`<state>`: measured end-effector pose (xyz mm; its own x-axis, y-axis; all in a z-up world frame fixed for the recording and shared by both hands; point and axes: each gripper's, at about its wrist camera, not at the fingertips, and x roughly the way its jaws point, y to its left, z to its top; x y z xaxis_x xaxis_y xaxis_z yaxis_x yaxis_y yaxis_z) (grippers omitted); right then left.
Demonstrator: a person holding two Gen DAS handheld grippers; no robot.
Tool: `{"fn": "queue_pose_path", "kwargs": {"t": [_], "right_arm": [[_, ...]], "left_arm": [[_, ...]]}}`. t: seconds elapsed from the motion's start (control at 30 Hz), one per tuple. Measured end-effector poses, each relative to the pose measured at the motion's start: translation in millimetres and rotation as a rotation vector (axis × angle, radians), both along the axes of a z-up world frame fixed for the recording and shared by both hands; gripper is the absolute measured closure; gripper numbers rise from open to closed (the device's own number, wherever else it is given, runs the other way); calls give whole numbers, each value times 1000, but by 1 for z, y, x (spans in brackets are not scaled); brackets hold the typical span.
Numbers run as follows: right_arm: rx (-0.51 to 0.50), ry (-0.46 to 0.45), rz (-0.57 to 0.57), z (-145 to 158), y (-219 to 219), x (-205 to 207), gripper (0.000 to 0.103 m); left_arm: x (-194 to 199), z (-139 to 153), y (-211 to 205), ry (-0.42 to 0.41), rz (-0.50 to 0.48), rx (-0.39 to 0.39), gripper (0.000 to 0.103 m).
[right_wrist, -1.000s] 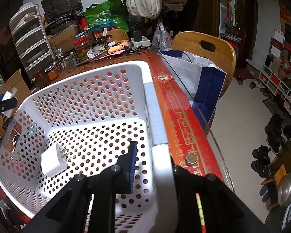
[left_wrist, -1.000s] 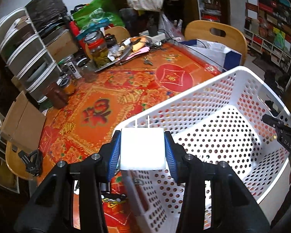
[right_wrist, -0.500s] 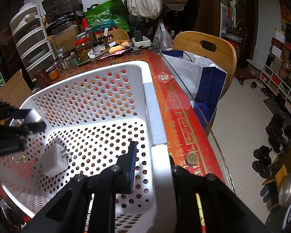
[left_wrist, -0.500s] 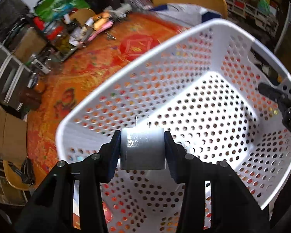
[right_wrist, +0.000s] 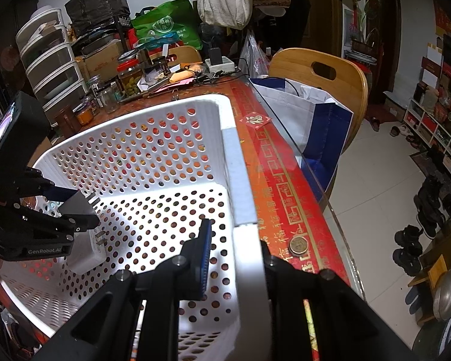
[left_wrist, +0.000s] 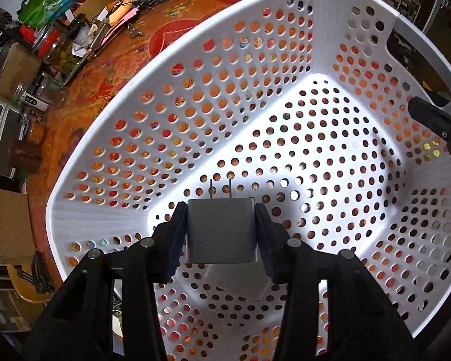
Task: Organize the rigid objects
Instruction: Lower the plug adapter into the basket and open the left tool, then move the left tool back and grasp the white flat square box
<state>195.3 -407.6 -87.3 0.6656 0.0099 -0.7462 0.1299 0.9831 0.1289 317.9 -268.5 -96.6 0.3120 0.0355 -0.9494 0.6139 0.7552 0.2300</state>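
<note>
Left gripper [left_wrist: 221,231] angled down inside white perforated basket [left_wrist: 153,138], clamped on a white plug adapter [left_wrist: 220,230], prongs forward, above the basket floor. Right gripper [right_wrist: 234,252] gripping the basket's near rim [right_wrist: 249,270]. Second white adapter [right_wrist: 87,252] lying on the basket floor below the left gripper.

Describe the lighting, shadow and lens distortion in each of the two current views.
Left wrist view: the held charger looks grey, shaded, while a bright patch glares on the basket floor; fisheye bows the rim. Right wrist view: evenly lit and sharp, table edge curved, corners vignetted black; the right gripper clamps the rim.
</note>
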Motion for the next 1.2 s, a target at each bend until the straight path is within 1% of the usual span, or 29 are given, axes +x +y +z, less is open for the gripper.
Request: {"fn": "queue_pose_path", "kwargs": {"t": [0.03, 0.1, 0.13, 0.17, 0.2, 0.23, 0.33, 0.37, 0.43, 0.47, 0.5, 0.53, 0.6, 0.63, 0.73, 0.8, 0.83, 0.87, 0.97, 1.03, 1.07, 1.2], "right_arm": [[-1, 0, 0, 0, 0, 0, 87], [0, 1, -2, 0, 0, 0, 87], [0, 1, -2, -1, -1, 0, 87], [1, 2, -2, -1, -1, 0, 87], [0, 4, -2, -1, -1, 0, 87], [-1, 4, -2, -1, -1, 0, 87], [0, 4, 0, -1, -2, 0, 87], [-2, 5, 1, -1, -2, 0, 87], [-6, 7, 2, -1, -1, 0, 87], [-8, 8, 3, -1, -1, 1, 87], [-8, 8, 3, -1, -1, 1, 87], [-8, 7, 4, -1, -1, 1, 87], [-5, 6, 2, -1, -1, 1, 87], [-5, 5, 1, -1, -1, 1, 87], [-4, 6, -2, -1, -1, 1, 87], [-4, 9, -4, 0, -1, 2, 87], [-3, 10, -4, -1, -1, 1, 87], [-3, 11, -4, -1, -1, 1, 87], [-7, 15, -9, -1, -1, 0, 87], [-11, 16, -12, -1, 0, 0, 87], [-12, 17, -14, -1, -1, 0, 87], [-16, 18, -19, -1, 0, 0, 87]], "left_arm": [[-1, 4, 2, -20, 0, -10, 36], [-6, 18, 7, -100, -1, -38, 21], [-10, 27, 11, -135, -3, -58, 19], [-13, 35, 16, -160, -1, -94, 19], [-17, 44, 23, -173, 7, -122, 19], [-23, 57, 34, -198, 17, -159, 19], [-39, 92, 72, -290, 48, -235, 18], [-46, 106, 92, -327, 76, -258, 16], [-56, 126, 133, -382, 132, -301, 0], [-61, 133, 153, -412, 169, -312, 0], [-62, 136, 172, -434, 208, -300, 0], [-60, 135, 195, -445, 262, -286, 0], [-53, 126, 230, -429, 339, -279, 0], [-45, 114, 248, -399, 383, -279, 0], [-26, 74, 275, -315, 442, -236, 0], [-15, 45, 289, -288, 480, -182, 0], [-12, 36, 298, -282, 506, -172, 0], [-13, 27, 304, -275, 527, -179, 0], [-17, 7, 335, -246, 591, -240, 0], [-19, -2, 353, -226, 615, -259, 0], [-20, -12, 358, -220, 620, -258, 0], [-23, -33, 375, -190, 621, -238, 0]]}}
